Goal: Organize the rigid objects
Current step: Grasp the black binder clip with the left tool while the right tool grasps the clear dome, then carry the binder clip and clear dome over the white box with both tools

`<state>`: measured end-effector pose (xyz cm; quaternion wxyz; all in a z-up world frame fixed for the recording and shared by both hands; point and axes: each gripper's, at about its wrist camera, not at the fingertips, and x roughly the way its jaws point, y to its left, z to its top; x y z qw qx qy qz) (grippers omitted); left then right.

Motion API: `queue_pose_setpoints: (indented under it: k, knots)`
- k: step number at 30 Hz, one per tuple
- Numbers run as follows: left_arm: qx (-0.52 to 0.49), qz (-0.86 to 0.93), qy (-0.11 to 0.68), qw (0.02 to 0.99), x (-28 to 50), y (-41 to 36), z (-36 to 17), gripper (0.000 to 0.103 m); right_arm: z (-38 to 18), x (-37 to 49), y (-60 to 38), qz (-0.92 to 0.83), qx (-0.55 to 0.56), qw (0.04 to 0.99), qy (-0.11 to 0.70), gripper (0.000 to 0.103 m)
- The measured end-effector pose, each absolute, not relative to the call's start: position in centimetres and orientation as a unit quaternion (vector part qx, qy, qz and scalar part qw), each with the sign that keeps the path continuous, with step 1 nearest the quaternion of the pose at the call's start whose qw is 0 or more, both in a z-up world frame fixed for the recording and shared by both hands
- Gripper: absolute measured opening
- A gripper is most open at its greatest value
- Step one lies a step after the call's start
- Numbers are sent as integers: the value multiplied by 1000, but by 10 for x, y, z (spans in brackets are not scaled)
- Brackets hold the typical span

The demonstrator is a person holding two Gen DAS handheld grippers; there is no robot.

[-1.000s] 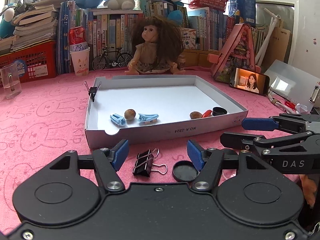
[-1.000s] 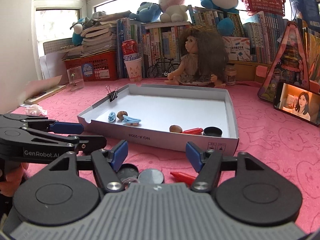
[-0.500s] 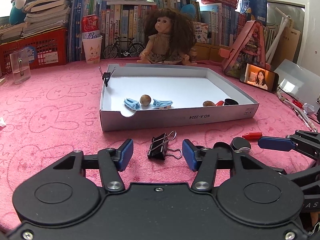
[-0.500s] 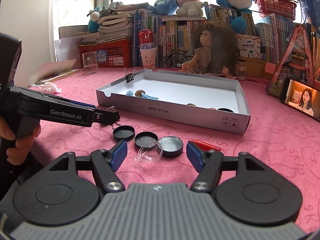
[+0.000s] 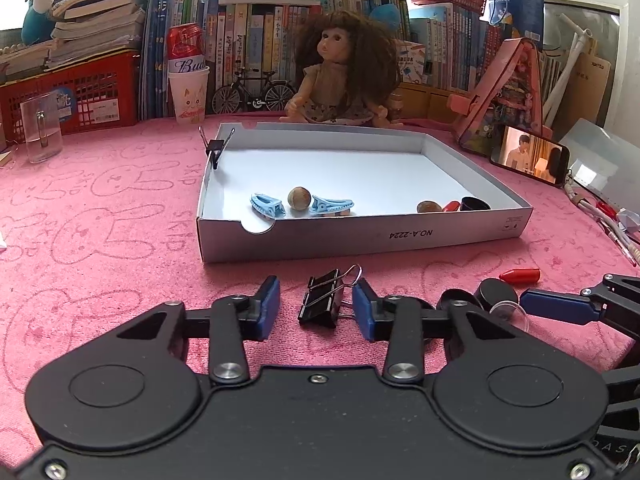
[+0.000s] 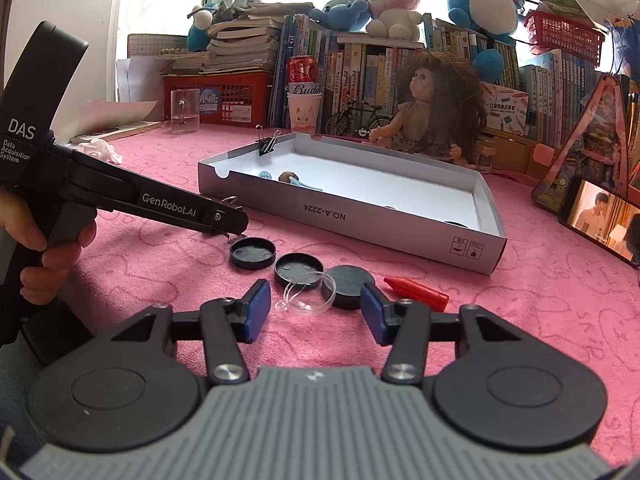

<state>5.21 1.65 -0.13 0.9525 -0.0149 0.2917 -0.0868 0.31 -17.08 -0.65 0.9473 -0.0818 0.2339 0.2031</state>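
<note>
A white cardboard tray (image 5: 360,236) on the pink cloth holds two blue clips (image 5: 267,205), two nuts (image 5: 299,197), a red piece and a black cap. A black binder clip (image 5: 325,300) lies on the cloth between the fingers of my open left gripper (image 5: 316,310), nearer the right finger. My open right gripper (image 6: 314,312) hovers over a clear disc (image 6: 308,294), with black caps (image 6: 253,252) and a red cone (image 6: 416,292) just beyond. The tray also shows in the right wrist view (image 6: 400,224).
Another binder clip (image 5: 214,148) is clipped on the tray's left wall. A doll (image 5: 344,76), books, a cup with a can (image 5: 188,88), a glass (image 5: 40,126) and a red basket stand behind. A phone (image 5: 528,156) leans at right.
Both grippers have drawn back toward me and lowered. The binder clip now sits between my left fingers, which have narrowed somewhat; the caps and clear disc sit in front of my right fingers.
</note>
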Motion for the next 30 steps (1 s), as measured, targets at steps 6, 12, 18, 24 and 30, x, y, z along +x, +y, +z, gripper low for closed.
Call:
queue_pose_setpoints:
  k: [6,12,18,24,30]
  knots:
    - [-22,-84,290,953,51,17,1,19,-6,2,-174,199,-71,950,230,39]
    - [-26,-84,280,956,47,18,9,19,-2,3,-177,191,-64,953,225,39]
    - [-28,-89,264,960,44,16,21,19,6,10,-182,175,-55,959,216,39]
    - [-27,-96,245,964,44,14,35,19,15,19,-186,166,-47,963,206,39]
    - [-28,-102,231,967,61,12,49,19,24,35,-183,162,-50,965,201,39]
